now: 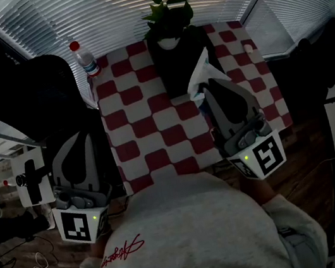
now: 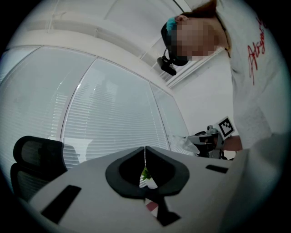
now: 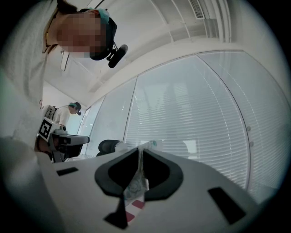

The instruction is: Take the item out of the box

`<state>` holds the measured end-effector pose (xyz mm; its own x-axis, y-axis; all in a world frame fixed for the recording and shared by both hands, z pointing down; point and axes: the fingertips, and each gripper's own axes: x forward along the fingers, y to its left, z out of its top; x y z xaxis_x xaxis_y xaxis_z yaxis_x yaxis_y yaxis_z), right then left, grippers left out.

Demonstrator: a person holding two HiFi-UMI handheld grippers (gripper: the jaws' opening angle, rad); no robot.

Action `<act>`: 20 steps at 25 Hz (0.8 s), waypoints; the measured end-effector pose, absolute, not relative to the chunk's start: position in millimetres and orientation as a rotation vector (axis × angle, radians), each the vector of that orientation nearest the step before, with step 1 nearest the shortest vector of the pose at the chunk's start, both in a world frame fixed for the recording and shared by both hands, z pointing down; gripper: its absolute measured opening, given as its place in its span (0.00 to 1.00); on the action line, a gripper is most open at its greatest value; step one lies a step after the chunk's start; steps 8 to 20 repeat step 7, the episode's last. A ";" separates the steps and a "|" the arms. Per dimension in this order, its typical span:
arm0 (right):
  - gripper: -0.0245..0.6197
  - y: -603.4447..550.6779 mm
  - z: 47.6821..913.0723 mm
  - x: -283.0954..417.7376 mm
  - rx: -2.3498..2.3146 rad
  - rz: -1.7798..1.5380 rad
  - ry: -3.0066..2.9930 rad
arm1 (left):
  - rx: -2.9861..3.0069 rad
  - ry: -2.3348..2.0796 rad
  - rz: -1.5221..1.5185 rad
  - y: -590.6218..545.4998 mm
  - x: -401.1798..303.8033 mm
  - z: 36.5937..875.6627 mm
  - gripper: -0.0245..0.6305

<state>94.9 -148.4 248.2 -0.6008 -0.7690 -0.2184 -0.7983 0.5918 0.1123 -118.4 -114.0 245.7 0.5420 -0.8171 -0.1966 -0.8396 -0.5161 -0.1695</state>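
A black box stands at the far middle of the table with the red and white checked cloth. My right gripper hovers just right of the box, shut on a thin white and clear packet that sticks up past its tips. In the right gripper view the packet hangs pinched between the closed jaws. My left gripper is off the table's left edge, shut, and holds nothing. In the left gripper view its jaws meet with only a slit between them.
A potted plant stands behind the box and a water bottle at the table's far left corner. A black office chair is left of the table. Window blinds run behind. Another person stands far off.
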 end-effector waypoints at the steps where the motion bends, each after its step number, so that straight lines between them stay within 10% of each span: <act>1: 0.11 -148.5 248.4 95.1 -1.323 0.299 2.669 | -2.536 1.389 0.134 -114.1 -118.3 245.8 0.07; 20: 0.11 -147.7 247.8 94.9 -1.322 0.300 2.669 | -2.538 1.392 0.128 -113.3 -118.8 246.1 0.07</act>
